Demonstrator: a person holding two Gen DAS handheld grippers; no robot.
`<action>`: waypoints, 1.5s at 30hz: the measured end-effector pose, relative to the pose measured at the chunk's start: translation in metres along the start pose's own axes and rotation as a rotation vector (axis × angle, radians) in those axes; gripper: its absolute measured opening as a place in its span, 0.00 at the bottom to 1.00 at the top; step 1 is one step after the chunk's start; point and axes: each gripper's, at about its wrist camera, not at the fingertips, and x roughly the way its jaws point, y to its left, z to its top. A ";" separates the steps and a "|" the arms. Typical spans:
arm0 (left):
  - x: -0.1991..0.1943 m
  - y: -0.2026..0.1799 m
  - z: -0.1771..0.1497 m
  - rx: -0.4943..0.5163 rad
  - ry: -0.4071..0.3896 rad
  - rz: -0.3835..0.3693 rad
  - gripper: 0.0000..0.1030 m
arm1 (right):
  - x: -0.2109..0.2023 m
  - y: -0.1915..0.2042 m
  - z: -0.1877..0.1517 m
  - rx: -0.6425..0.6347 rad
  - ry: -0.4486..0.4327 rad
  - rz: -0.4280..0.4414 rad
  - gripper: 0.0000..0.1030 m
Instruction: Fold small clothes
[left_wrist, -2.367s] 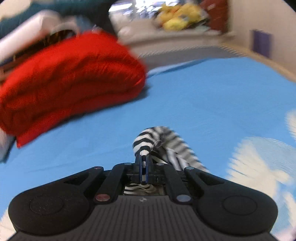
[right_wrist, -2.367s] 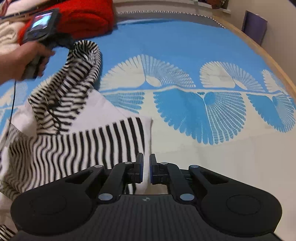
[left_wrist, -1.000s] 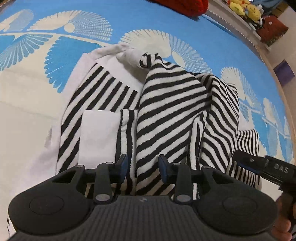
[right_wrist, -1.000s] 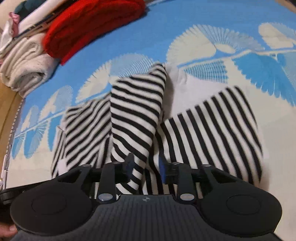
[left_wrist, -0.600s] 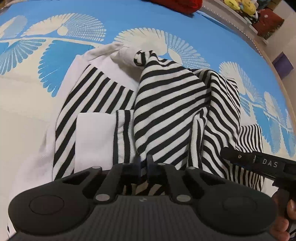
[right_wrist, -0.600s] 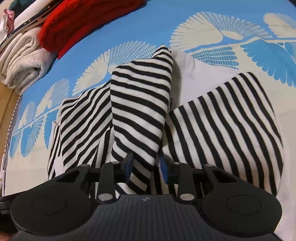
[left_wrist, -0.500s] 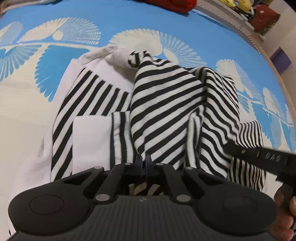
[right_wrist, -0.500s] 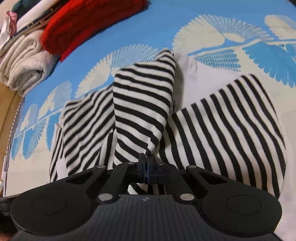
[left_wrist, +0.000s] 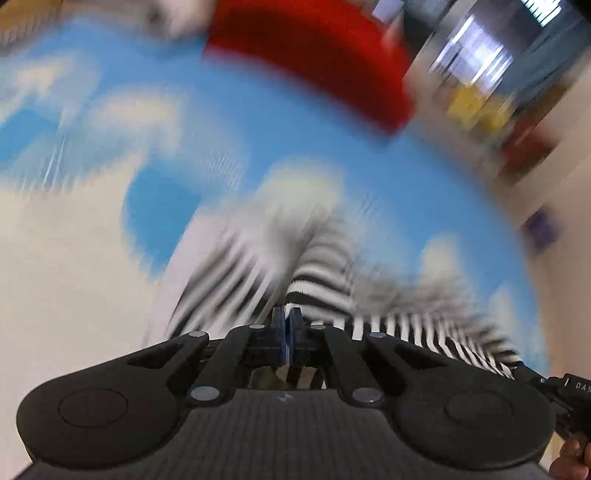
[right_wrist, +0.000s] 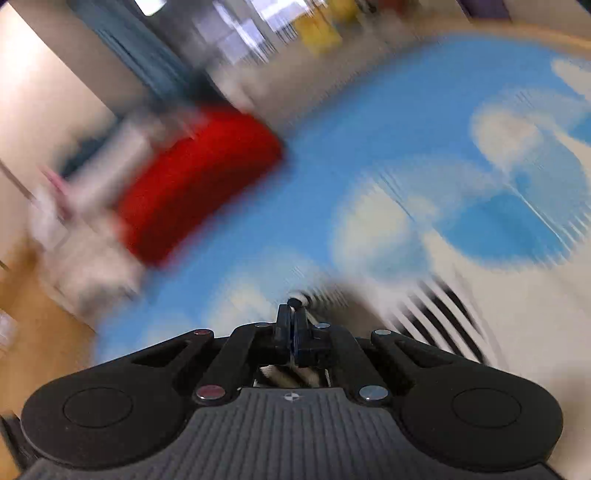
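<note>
A black-and-white striped garment (left_wrist: 317, 273) lies on the blue and cream patterned bedcover (left_wrist: 221, 122). My left gripper (left_wrist: 287, 317) is shut on a fold of the striped cloth, which rises from its tips and shows under the jaws. My right gripper (right_wrist: 294, 315) is shut on another edge of the same striped garment (right_wrist: 439, 306); a bit of cloth pokes out at its tips and more trails off to the right. Both views are heavily blurred. The other gripper's black body (left_wrist: 569, 391) and a hand show at the lower right of the left wrist view.
A folded red knit (left_wrist: 314, 55) sits at the far side of the bedcover, also seen as the red knit (right_wrist: 192, 177) beside pale folded laundry (right_wrist: 85, 258). A wooden floor (right_wrist: 33, 332) lies past the bed's left edge. Blurred shelves and yellow toys stand beyond.
Both grippers closed on the striped garment about half a second ago. Since then both have lifted and tilted up, pulling the cloth with them; the views now blur and show more of the room.
</note>
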 end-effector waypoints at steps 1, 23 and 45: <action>0.011 0.007 -0.006 -0.012 0.081 0.039 0.02 | 0.012 -0.006 -0.007 0.003 0.114 -0.065 0.00; -0.008 -0.020 0.001 0.073 -0.123 -0.022 0.02 | 0.045 -0.005 -0.017 -0.021 0.170 -0.042 0.02; -0.020 -0.014 -0.014 0.201 -0.041 0.092 0.14 | 0.011 0.023 -0.030 -0.333 0.126 -0.235 0.23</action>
